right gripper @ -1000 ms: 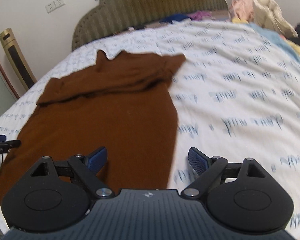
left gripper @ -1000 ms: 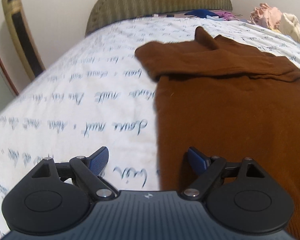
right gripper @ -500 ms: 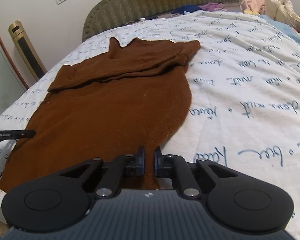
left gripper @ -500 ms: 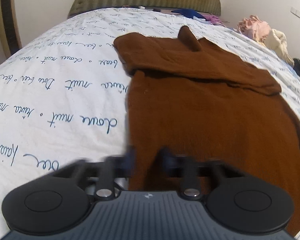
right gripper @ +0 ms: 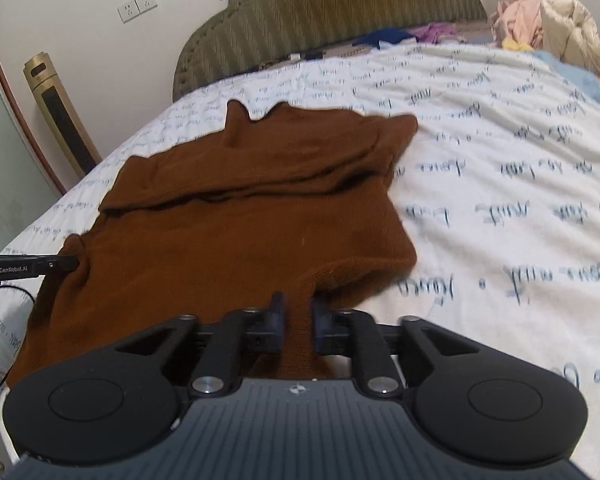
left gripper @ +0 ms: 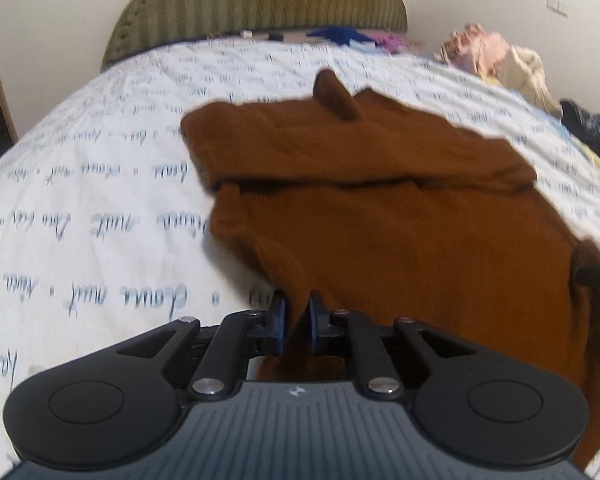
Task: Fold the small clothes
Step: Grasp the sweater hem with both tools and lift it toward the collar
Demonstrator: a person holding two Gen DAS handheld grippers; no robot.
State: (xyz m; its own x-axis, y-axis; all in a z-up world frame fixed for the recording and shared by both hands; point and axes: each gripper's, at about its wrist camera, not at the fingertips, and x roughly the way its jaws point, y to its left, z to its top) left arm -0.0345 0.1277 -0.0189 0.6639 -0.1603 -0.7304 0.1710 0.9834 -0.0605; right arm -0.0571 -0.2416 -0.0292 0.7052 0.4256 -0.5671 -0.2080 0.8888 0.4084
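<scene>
A brown knit sweater [left gripper: 400, 224] lies flat on the bed, collar toward the headboard, sleeves folded across its chest. It also shows in the right wrist view [right gripper: 240, 220]. My left gripper [left gripper: 297, 320] is shut on the sweater's near left hem corner, which is lifted a little off the sheet. My right gripper [right gripper: 298, 320] is shut on the near right hem corner, also lifted. The tip of the right gripper [left gripper: 598, 276] shows at the right edge of the left wrist view; the tip of the left gripper [right gripper: 32, 266] shows at the left edge of the right wrist view.
The bed has a white sheet with blue script [left gripper: 100, 200] and an olive padded headboard [left gripper: 260, 0]. A heap of pink and cream clothes [right gripper: 548, 20] lies at the far right. A gold tower fan [right gripper: 60, 112] stands left of the bed.
Both grippers were open above the hem; they closed on the two near hem corners and have lifted them, bunching the hem edge.
</scene>
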